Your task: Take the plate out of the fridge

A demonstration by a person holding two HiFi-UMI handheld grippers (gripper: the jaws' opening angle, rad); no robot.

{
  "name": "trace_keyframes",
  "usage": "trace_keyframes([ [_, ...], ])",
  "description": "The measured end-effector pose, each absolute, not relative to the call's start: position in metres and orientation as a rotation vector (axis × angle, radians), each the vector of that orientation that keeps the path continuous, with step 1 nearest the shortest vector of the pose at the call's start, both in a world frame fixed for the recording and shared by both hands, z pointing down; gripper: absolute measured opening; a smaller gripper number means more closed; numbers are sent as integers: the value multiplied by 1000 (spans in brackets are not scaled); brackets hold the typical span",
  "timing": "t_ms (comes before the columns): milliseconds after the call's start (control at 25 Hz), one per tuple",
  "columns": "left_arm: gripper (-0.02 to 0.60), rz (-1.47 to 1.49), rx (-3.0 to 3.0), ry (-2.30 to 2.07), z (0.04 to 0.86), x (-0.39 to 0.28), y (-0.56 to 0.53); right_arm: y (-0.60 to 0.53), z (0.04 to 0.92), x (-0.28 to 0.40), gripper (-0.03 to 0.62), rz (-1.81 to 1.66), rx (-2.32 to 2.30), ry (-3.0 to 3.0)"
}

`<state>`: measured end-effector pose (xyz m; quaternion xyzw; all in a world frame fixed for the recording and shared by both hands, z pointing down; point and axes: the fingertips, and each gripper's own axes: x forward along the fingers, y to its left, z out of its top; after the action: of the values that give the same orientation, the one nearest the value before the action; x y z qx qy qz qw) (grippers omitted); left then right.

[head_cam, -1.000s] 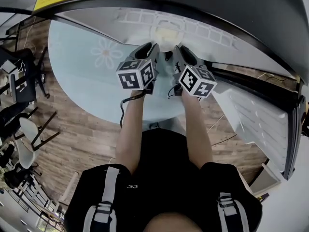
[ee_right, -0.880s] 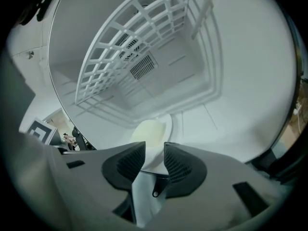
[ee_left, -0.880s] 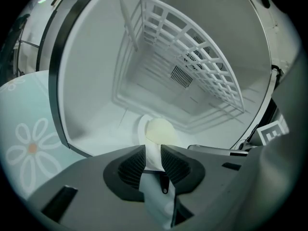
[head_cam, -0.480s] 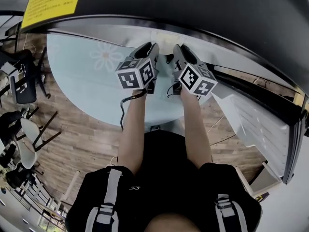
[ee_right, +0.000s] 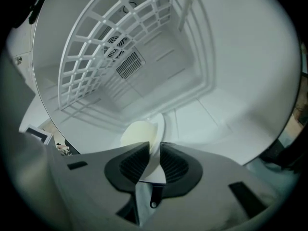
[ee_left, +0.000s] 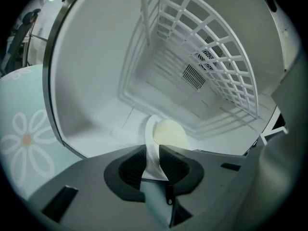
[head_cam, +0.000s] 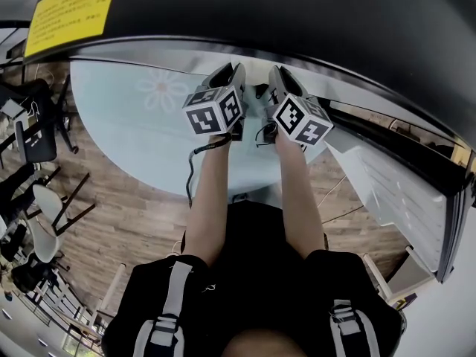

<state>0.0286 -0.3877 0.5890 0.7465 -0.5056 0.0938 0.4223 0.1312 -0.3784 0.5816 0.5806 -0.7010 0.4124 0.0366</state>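
Observation:
A pale cream plate (ee_left: 168,134) stands on the white fridge floor (ee_left: 96,129) and also shows in the right gripper view (ee_right: 139,133). My left gripper (ee_left: 153,150) has the plate's white rim between its dark pads, and the jaws are closing on it. My right gripper (ee_right: 154,150) holds the opposite rim the same way, its jaws closing too. In the head view both grippers, left (head_cam: 236,69) and right (head_cam: 274,71), reach side by side under the black fridge top (head_cam: 297,21). The plate is hidden there.
A white wire shelf (ee_left: 216,66) hangs above the plate, with a fan vent (ee_left: 195,76) on the back wall. The open fridge door (head_cam: 401,184) stands at the right. A light blue flower rug (head_cam: 134,117) lies on the wood floor, with chairs (head_cam: 37,136) far left.
Both grippers stay at almost the same spot inside the fridge. The pale patch of plate seen between them a second ago is now hidden under the fridge top.

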Motion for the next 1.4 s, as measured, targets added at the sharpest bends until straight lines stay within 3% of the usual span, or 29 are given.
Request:
trace_keyframes([
  [1400,83,138,1995,-1372,490,50,-266,-270,497,154,52,1299,1826,-2405],
])
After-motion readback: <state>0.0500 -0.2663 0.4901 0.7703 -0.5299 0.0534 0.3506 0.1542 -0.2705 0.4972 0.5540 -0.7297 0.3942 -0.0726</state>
